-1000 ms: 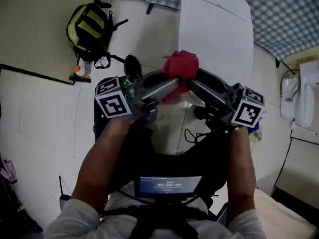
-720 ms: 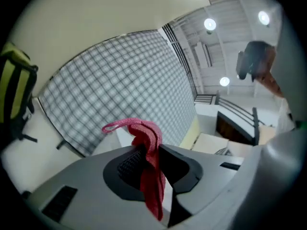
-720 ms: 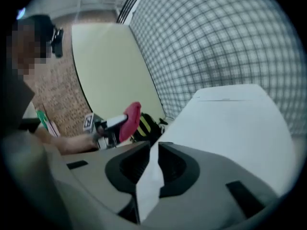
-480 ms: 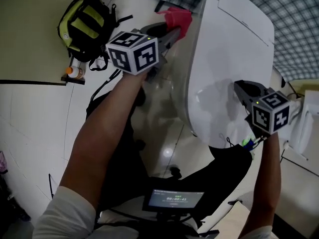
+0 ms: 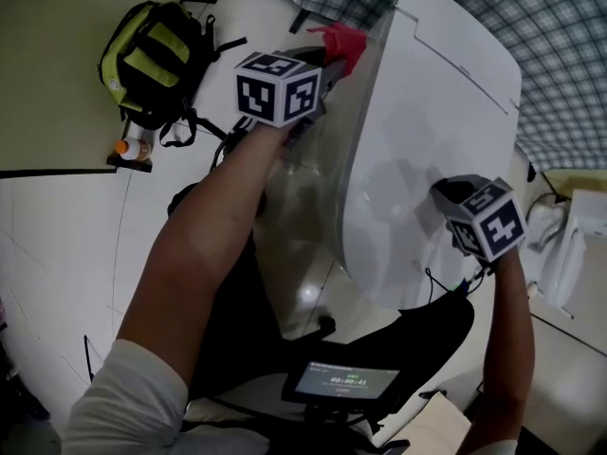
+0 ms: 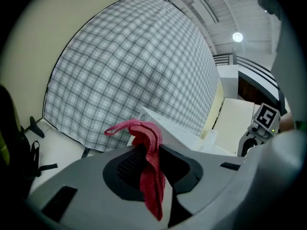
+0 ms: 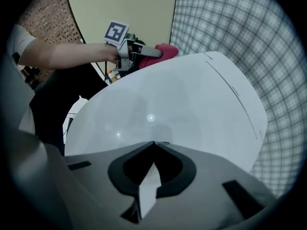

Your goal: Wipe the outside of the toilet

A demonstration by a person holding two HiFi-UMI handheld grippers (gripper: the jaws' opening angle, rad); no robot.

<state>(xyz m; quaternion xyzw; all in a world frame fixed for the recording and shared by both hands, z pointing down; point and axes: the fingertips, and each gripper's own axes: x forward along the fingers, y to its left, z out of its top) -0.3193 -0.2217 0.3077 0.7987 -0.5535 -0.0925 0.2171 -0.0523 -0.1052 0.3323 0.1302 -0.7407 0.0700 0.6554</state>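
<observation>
The white toilet (image 5: 427,131) stands with its lid (image 7: 192,95) down. My left gripper (image 5: 332,57) is shut on a red cloth (image 5: 341,38) at the lid's far left edge; whether the cloth touches the toilet I cannot tell. In the left gripper view the cloth (image 6: 149,152) hangs from between the jaws of the left gripper (image 6: 146,150). My right gripper (image 5: 444,193) points down at the lid's front right part, shut, with nothing in it. In the right gripper view the right gripper (image 7: 154,143) has its tips together just over the lid, and the left gripper (image 7: 158,51) with the cloth (image 7: 167,48) shows beyond it.
A yellow and black backpack (image 5: 152,50) and an orange-capped bottle (image 5: 128,148) lie on the floor to the left. A checked curtain (image 5: 560,55) hangs behind the toilet. A white fixture (image 5: 569,235) sits at the right. A screen device (image 5: 346,382) hangs at my chest.
Both grippers held the cloth together before my chest. The right one let go and shut, then sank to the lid. The left one carried the cloth to the lid's far left edge.
</observation>
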